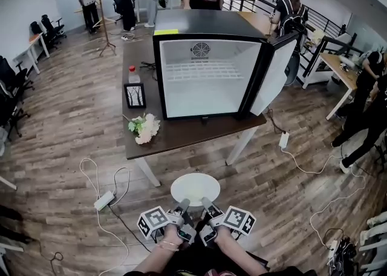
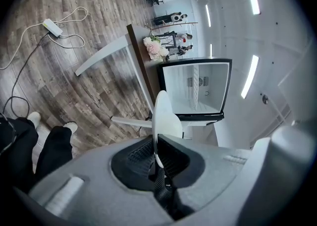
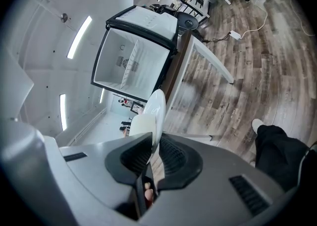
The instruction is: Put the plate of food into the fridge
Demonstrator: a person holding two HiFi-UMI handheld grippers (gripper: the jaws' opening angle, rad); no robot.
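I hold a white plate [image 1: 195, 188] level over the wooden floor, a little short of the table. Its top looks plain white from the head view. My left gripper [image 1: 183, 204] is shut on the plate's near left rim, and my right gripper [image 1: 208, 203] is shut on the near right rim. In the left gripper view the plate [image 2: 162, 116] stands edge-on between the pads of the left gripper [image 2: 156, 146]. The right gripper [image 3: 154, 145] pinches the plate [image 3: 154, 113] the same way. Ahead, the small black fridge [image 1: 208, 75] stands on the table with its door [image 1: 275, 75] swung open to the right; its white inside holds a wire shelf.
The brown table [image 1: 175, 134] also carries pink-white flowers [image 1: 144, 128], a framed picture [image 1: 134, 95] and a red-capped bottle [image 1: 133, 75] left of the fridge. Cables and a power strip [image 1: 104, 200] lie on the floor at my left. Several people stand behind the table.
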